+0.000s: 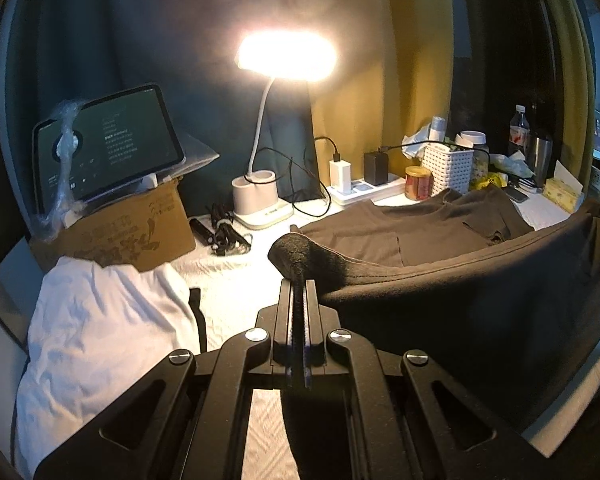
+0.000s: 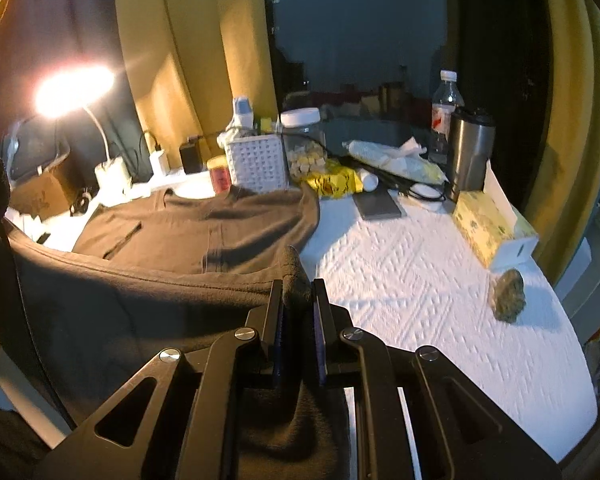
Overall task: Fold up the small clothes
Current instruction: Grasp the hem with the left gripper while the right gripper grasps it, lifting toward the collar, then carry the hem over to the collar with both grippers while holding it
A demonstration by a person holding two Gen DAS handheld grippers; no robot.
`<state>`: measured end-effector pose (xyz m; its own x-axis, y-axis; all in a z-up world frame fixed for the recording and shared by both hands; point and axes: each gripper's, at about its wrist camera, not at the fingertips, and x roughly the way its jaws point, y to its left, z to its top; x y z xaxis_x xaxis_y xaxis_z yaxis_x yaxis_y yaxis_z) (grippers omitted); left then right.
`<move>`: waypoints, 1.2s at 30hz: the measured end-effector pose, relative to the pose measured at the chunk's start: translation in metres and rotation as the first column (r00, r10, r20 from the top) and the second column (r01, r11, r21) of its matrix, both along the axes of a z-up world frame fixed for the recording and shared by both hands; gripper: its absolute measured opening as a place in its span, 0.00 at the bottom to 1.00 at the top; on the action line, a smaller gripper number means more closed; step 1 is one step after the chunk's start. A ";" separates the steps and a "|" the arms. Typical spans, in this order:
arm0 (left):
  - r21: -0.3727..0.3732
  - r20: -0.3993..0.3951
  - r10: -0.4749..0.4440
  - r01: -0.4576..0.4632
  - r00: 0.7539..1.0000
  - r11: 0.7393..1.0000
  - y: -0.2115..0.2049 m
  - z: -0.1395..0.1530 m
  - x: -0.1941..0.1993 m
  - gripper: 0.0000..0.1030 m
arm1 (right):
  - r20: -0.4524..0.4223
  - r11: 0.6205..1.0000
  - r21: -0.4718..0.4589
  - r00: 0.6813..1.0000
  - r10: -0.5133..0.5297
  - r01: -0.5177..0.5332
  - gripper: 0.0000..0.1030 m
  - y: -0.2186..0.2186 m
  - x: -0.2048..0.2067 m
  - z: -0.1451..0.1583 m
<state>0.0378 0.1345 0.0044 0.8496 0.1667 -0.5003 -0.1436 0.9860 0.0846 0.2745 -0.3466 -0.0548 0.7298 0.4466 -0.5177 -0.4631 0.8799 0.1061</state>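
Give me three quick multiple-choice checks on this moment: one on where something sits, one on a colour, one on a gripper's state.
1. Where is the white laundry heap?
A. Left of the shirt, before the cardboard box
B. Inside the white basket
C. On the tissue box

2. What colour is the shirt being folded?
A. White
B. Dark brown
C. Yellow

3. How is the left hand-held gripper?
A. Wide open, empty
B. Shut on the shirt's edge
C. Holding the bottle

Key: 1 A, the heap lies in front of the cardboard box. 2 B, dark brown cloth covers the white table cover. 3 B, the jaws pinch lifted hem.
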 end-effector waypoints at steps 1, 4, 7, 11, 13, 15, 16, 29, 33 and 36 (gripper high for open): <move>-0.001 0.001 0.001 -0.001 1.000 1.000 0.001 0.001 0.003 0.02 | 0.004 1.000 0.012 1.000 -0.003 0.003 0.13 0.001 0.003 0.002; 0.001 0.007 0.003 -0.003 1.000 1.000 0.005 0.004 0.014 0.02 | 0.010 1.000 0.027 1.000 -0.002 0.002 0.13 0.007 0.015 0.006; 0.004 0.011 0.009 -0.009 1.000 1.000 0.008 0.005 0.025 0.02 | 0.010 0.999 0.034 1.000 0.001 -0.001 0.13 0.011 0.027 0.008; 0.054 0.007 0.016 -0.016 1.000 0.998 0.009 0.004 0.038 0.02 | 0.024 0.998 0.056 1.000 0.001 -0.002 0.13 0.018 0.042 0.013; 0.068 0.010 0.021 -0.021 1.000 0.997 0.011 0.005 0.046 0.02 | 0.042 0.998 0.060 0.999 0.002 -0.004 0.13 0.022 0.050 0.017; 0.070 0.015 0.019 -0.020 1.000 0.997 0.014 0.006 0.054 0.02 | 0.058 0.998 0.061 0.998 -0.002 -0.002 0.13 0.025 0.057 0.020; 0.073 0.019 0.018 -0.019 1.000 0.997 0.015 0.007 0.057 0.02 | 0.067 0.998 0.059 0.998 -0.007 0.003 0.13 0.027 0.062 0.022; 0.121 0.057 -0.007 0.000 0.998 0.993 0.025 0.007 0.113 0.02 | 0.115 0.998 0.068 0.993 -0.026 0.018 0.13 0.052 0.116 0.032; 0.135 0.069 -0.020 0.010 0.997 0.991 0.032 0.004 0.132 0.02 | 0.115 0.998 0.063 0.993 -0.034 0.027 0.13 0.059 0.135 0.030; 0.142 0.070 -0.025 0.014 0.997 0.990 0.036 0.003 0.145 0.02 | 0.118 0.998 0.063 0.992 -0.036 0.029 0.13 0.063 0.146 0.029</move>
